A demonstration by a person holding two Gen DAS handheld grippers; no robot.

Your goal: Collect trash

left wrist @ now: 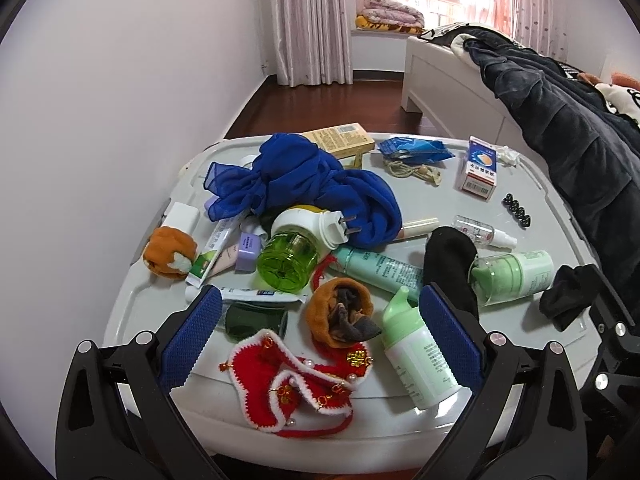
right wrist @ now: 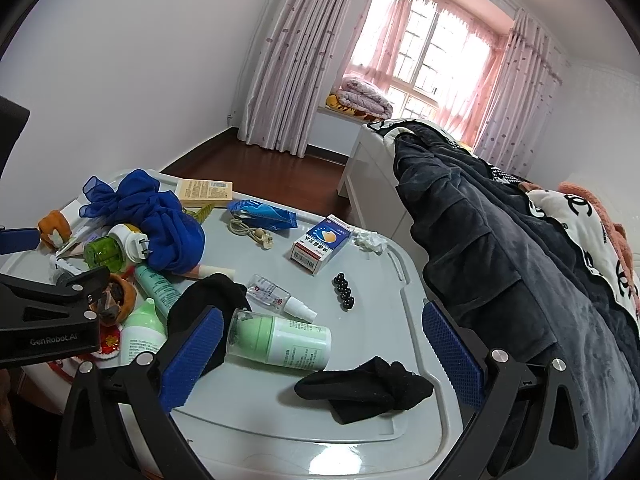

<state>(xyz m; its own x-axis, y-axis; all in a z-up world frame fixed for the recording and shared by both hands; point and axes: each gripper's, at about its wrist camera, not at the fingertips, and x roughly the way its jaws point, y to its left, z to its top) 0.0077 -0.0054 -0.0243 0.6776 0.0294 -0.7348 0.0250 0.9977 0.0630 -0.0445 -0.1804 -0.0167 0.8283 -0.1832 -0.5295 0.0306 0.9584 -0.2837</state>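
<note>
Both jaws wide, empty: left hand-held gripper (left wrist: 320, 332) over orange sock (left wrist: 340, 314), right hand-held gripper (right wrist: 320, 354) over green-capped bottle (right wrist: 280, 340) on table (right wrist: 372, 300).

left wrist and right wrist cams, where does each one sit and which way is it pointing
Left wrist: sits on the left gripper, looking forward and down over the near left of the grey lid; its open blue-padded fingers frame the red knitted pouch.
Right wrist: sits on the right gripper, facing the lid's right side and the bed; open fingers frame a black sock; the left gripper shows at the left edge.
Shared: the blue scarf, medicine box, green-capped bottle, window.
</note>
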